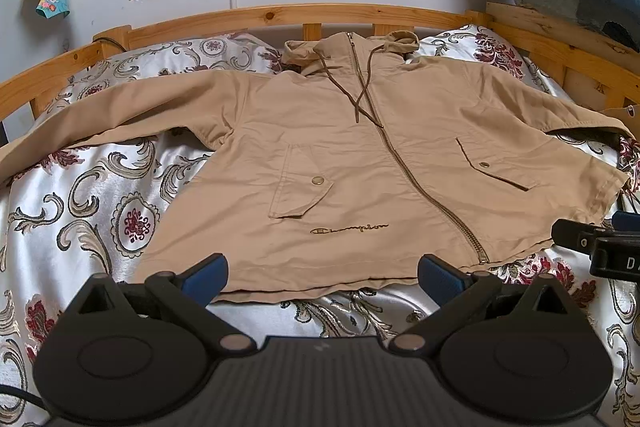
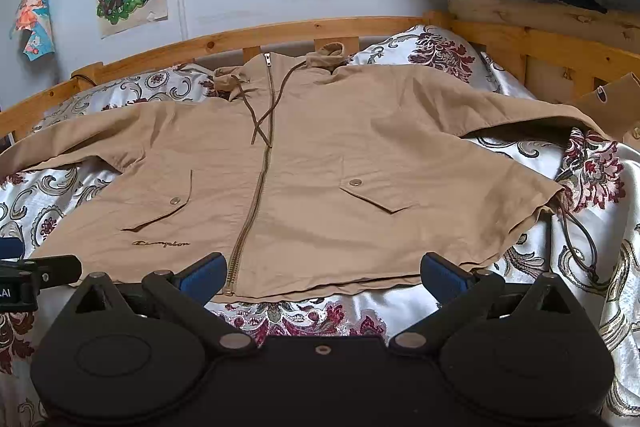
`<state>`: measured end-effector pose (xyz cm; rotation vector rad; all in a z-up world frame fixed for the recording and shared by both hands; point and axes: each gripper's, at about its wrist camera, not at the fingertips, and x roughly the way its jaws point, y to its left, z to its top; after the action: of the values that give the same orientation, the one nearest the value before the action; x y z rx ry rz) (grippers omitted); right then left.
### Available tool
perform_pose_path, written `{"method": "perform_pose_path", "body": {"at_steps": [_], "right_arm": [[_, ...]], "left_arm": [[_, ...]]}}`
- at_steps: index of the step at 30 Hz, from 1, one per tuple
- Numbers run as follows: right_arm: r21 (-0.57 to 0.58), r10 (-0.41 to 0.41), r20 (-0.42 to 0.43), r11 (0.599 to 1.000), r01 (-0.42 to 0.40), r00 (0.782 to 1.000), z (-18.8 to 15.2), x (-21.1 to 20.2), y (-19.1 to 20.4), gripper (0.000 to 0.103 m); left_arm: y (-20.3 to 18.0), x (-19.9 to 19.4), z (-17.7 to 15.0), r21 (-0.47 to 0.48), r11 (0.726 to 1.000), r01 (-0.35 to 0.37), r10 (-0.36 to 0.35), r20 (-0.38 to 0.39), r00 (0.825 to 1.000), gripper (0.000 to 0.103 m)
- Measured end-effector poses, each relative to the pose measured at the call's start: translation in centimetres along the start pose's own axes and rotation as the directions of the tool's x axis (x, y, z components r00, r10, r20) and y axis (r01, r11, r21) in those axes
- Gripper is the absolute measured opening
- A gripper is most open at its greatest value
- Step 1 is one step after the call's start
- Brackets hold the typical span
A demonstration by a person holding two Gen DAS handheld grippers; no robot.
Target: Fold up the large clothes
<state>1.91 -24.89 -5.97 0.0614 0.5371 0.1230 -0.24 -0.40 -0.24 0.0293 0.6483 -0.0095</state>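
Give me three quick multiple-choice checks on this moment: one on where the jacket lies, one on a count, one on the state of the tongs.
1. Where does the tan jacket lie?
A. Spread front-up on the patterned bedspread
B. Hung on the wooden bed rail
C. Bunched in a heap on the floor

2. How many snap-buttoned pocket flaps show on the jacket front?
A. One
B. Two
C. Four

3. How do the left tongs and right tongs stand?
A. Both shut on the hem
B. Left shut on a sleeve, right open
C. Both open, holding nothing

Answers:
1. A, the zipper and logo face up, with both sleeves spread out over the bedspread.
2. B, one flap with a snap sits on each side of the zipper.
3. C, each pair of blue pads stands wide apart near the hem, with no cloth between them.
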Motion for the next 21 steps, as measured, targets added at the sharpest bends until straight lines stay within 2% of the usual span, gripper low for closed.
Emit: {"method": "perform_pose_path", "body": {"at_steps": [21], "right_arm": [[0.015, -0.007, 0.0, 1.0, 0.007, 1.0, -0.17, 0.1, -0.27, 0.102]], "left_arm": [[0.04, 0.1, -0.04, -0.003, 1.0, -0.003, 0.003, -0.001, 1.0, 0.103]]}}
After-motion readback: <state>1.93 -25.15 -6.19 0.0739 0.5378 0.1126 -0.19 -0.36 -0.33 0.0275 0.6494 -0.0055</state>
